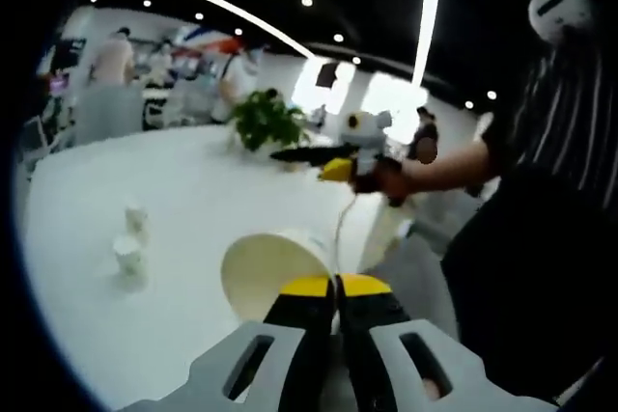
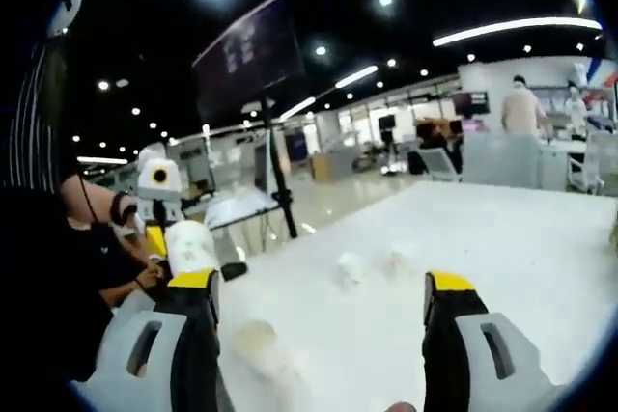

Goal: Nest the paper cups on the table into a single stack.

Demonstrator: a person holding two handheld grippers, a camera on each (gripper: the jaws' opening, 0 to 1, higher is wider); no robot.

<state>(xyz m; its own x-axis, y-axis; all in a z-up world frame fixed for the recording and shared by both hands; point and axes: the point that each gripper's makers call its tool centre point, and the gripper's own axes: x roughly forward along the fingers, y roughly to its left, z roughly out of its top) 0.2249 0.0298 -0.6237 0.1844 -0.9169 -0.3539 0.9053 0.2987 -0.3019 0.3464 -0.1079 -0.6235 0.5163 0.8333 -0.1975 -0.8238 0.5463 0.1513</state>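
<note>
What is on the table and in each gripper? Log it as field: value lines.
left gripper: shut on a paper cup, mouth toward the camera
right gripper: open, holding nothing
loose cups: two small cups standing on the white table
stack: not yet formed
background: potted plant at the table's far edge

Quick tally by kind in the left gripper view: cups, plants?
White paper cups: 3, one held in the left gripper at, two standing on the white table at and
Green potted plants: 1
Total: 4
</note>
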